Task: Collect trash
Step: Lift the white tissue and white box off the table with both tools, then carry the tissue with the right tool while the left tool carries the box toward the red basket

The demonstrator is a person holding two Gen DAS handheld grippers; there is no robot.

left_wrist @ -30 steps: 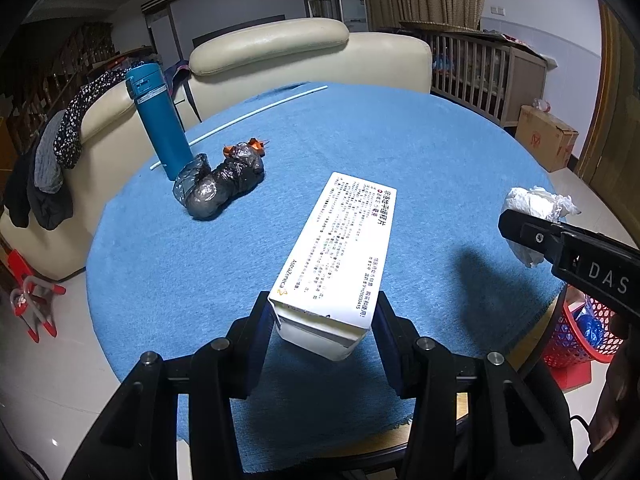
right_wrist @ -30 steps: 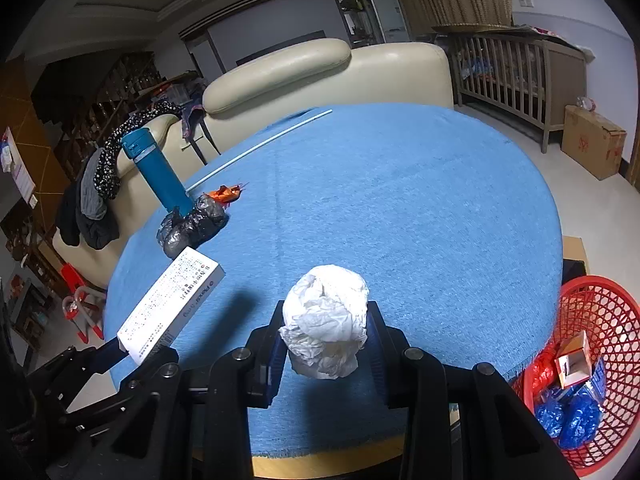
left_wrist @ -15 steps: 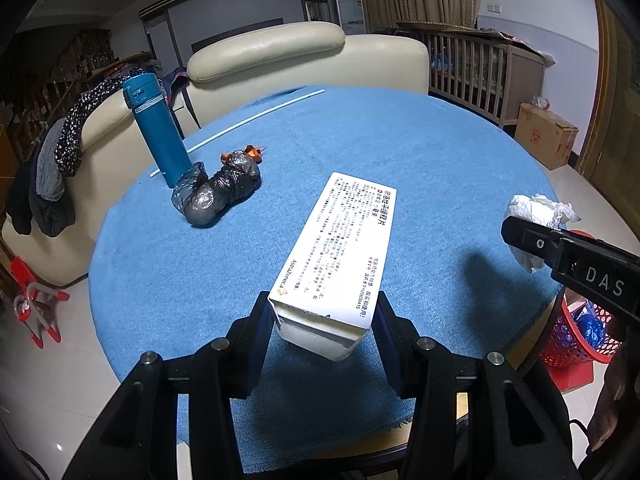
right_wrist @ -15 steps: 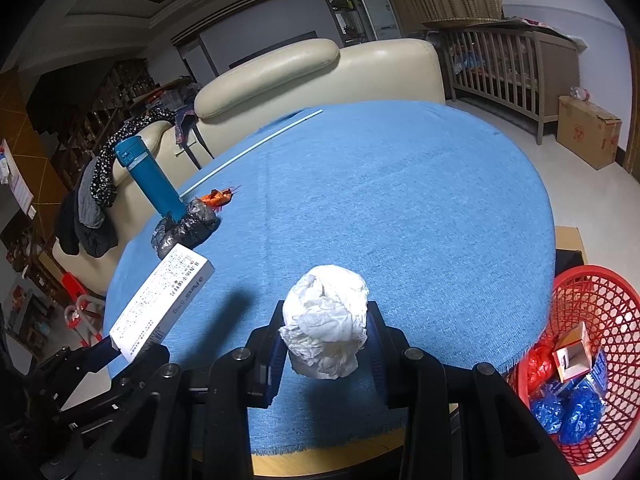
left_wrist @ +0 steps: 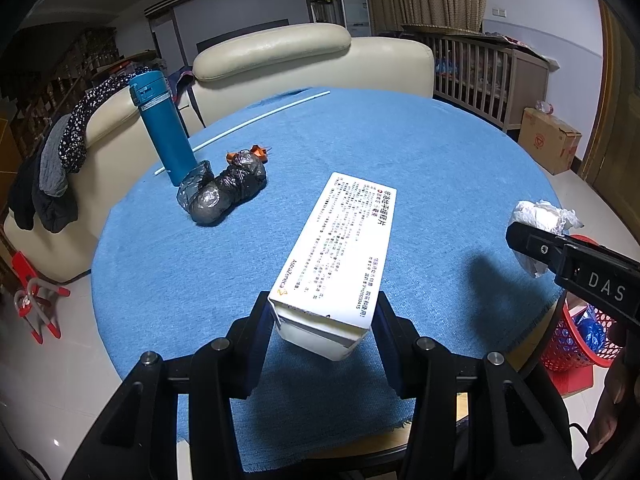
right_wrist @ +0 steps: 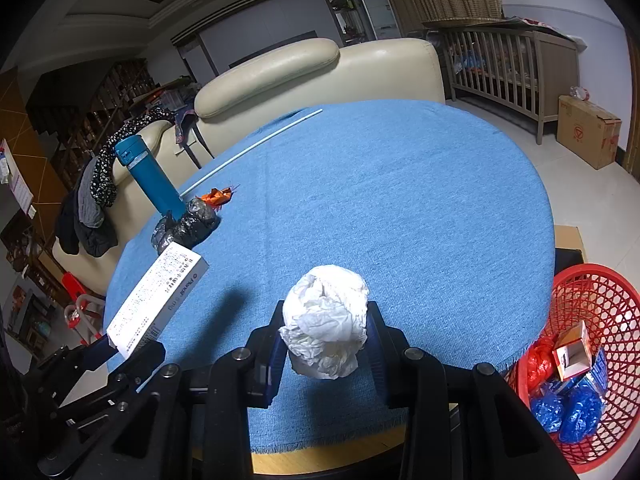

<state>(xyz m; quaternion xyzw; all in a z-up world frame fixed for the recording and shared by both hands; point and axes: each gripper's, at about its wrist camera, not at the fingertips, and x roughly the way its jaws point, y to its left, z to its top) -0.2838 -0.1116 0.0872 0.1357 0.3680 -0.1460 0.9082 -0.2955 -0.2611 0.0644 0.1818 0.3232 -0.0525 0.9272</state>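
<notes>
My left gripper (left_wrist: pixel 322 320) is shut on a long white medicine box (left_wrist: pixel 340 248), held above the round blue-clothed table (left_wrist: pixel 400 152); the same box (right_wrist: pixel 158 294) shows at the left of the right wrist view. My right gripper (right_wrist: pixel 324 344) is shut on a crumpled white paper ball (right_wrist: pixel 326 320), which also appears as the paper ball (left_wrist: pixel 542 216) at the right of the left wrist view. A crumpled black plastic bag (left_wrist: pixel 222 192) and a small orange wrapper (left_wrist: pixel 256 151) lie on the cloth at the far left. A red mesh basket (right_wrist: pixel 592 308) with trash stands on the floor at the right.
A teal bottle (left_wrist: pixel 162 128) stands upright beside the black bag, and a thin white rod (left_wrist: pixel 244 130) lies across the far cloth. A cream sofa (left_wrist: pixel 304 60) with draped clothes is behind the table. A wooden crib (right_wrist: pixel 504 64) and a cardboard box (right_wrist: pixel 588 130) are at the far right.
Both grippers keep their holds on the box and the paper ball. The views have shifted only slightly, with the bottle and the black bag drifting a little to the left in the right wrist view.
</notes>
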